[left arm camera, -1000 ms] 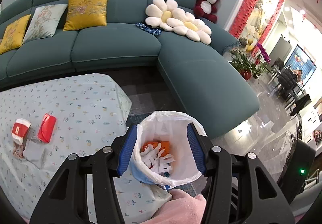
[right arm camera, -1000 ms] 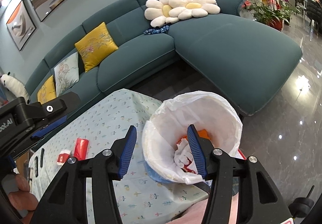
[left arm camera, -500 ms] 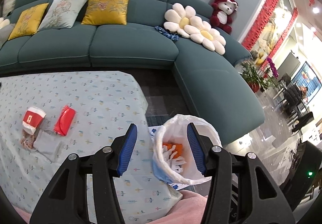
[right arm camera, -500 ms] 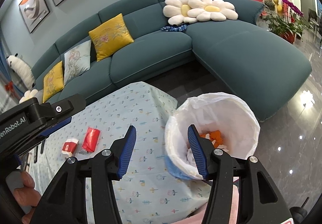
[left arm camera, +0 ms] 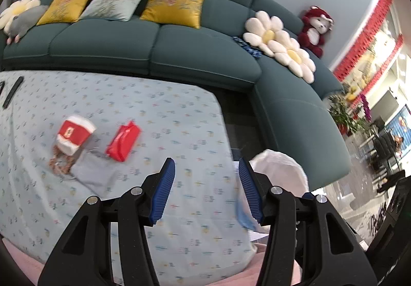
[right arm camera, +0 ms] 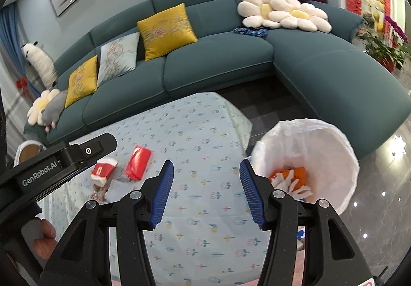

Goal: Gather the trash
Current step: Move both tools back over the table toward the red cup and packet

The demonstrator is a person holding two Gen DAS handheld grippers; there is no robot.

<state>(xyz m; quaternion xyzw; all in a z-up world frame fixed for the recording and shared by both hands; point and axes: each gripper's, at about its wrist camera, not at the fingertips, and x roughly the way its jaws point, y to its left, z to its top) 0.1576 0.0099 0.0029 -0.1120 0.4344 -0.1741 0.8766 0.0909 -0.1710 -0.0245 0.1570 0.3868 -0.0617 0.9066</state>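
On the table's patterned cloth [left arm camera: 179, 132] lie a red packet [left arm camera: 123, 139], a red-and-white carton [left arm camera: 74, 135], a grey sheet [left arm camera: 95, 173] and some brown scraps [left arm camera: 60, 165]. My left gripper [left arm camera: 206, 160] hangs open over bare cloth to the right of them, with nothing between its pads. My right gripper [right arm camera: 206, 162] is also open and empty, with the red packet [right arm camera: 137, 162] and carton [right arm camera: 102, 170] ahead on its left. The white-lined bin [right arm camera: 321, 137] stands off the table's right corner and holds orange and white scraps [right arm camera: 290, 178]. The left gripper's black body [right arm camera: 51, 170] shows at the left edge.
A teal corner sofa [left arm camera: 200, 57] with yellow cushions, flower pillows and a red plush bear wraps the far side. Dark remotes [left arm camera: 14, 92] lie at the table's far left. Potted plants [right arm camera: 385, 49] and a glossy floor lie to the right. A hand [right arm camera: 43, 237] grips the left tool.
Both views have swung left, away from the bin and onto the table. The bin, earlier framed between the fingers, now sits to the right; the red items have come nearer.
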